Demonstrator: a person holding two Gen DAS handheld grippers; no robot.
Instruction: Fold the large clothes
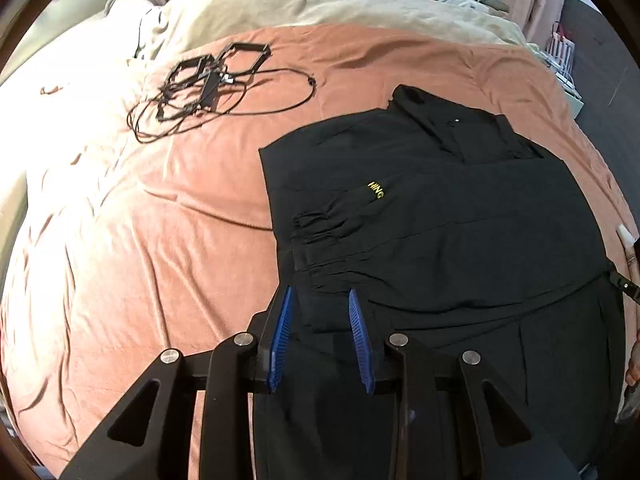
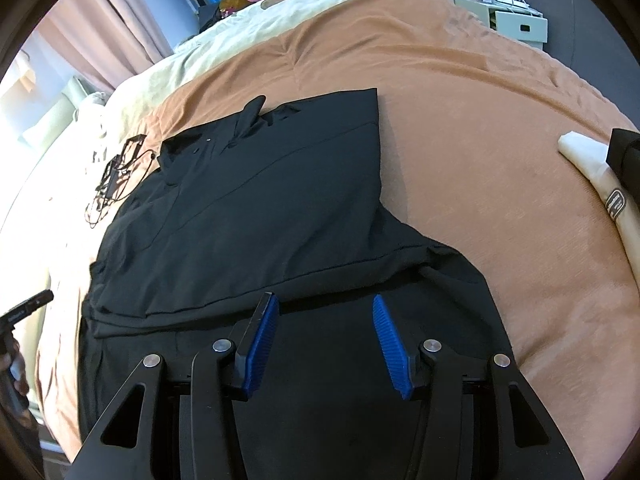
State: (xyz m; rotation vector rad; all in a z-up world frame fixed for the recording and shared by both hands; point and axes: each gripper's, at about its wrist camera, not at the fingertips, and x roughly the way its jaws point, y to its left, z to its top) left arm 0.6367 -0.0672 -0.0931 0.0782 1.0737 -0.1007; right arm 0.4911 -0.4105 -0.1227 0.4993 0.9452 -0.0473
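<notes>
**Both grippers over the near hem**

Black jacket (image 1: 432,216) lies on the pink bedspread (image 1: 160,216), sleeves folded in, collar at the far end. Left gripper (image 1: 320,300) jaws apart over the near left corner; right gripper (image 2: 325,306) spread wide over the near edge, holding nothing. Risk: pinching only the top layer, so the folded sleeves slide out. Cables (image 1: 208,88) lie well clear.

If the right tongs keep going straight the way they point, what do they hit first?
Most likely the folded edge of the black garment, just ahead of the open right tongs. The height above the cloth is hard to judge.
</notes>
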